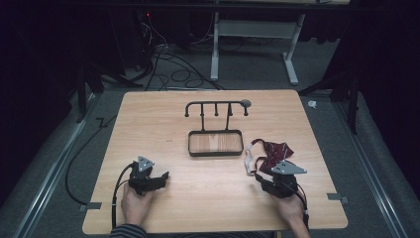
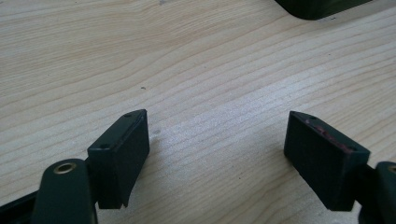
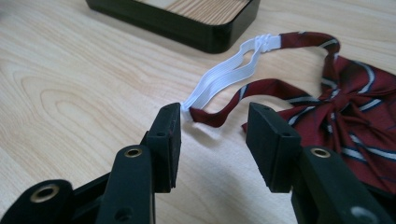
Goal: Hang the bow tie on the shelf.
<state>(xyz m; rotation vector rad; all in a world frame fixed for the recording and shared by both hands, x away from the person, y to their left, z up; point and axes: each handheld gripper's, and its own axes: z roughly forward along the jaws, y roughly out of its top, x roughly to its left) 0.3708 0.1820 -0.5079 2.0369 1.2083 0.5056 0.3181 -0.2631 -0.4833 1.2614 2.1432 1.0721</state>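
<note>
A dark red striped bow tie [image 1: 274, 151] [image 3: 348, 100] with a white elastic strap [image 3: 223, 77] lies on the wooden table [image 1: 208, 193] at the right. My right gripper [image 1: 257, 174] [image 3: 215, 140] stands open just before it. The strap's end and a red band lie between its jaws, which do not clamp them. A black hook rack with a tray base [image 1: 215, 143] stands mid-table; its tray corner [image 3: 187, 23] lies beyond the strap. My left gripper [image 1: 162, 176] [image 2: 217, 154] rests open at the front left over bare wood.
The rack's hooks [image 1: 216, 106] rise behind the tray. Strips of tape [image 1: 93, 205] mark the table's front corners. On the floor beyond the table are cables [image 1: 173, 69] and a white desk frame [image 1: 255, 44]. A dark tray corner [image 2: 322, 7] shows far off.
</note>
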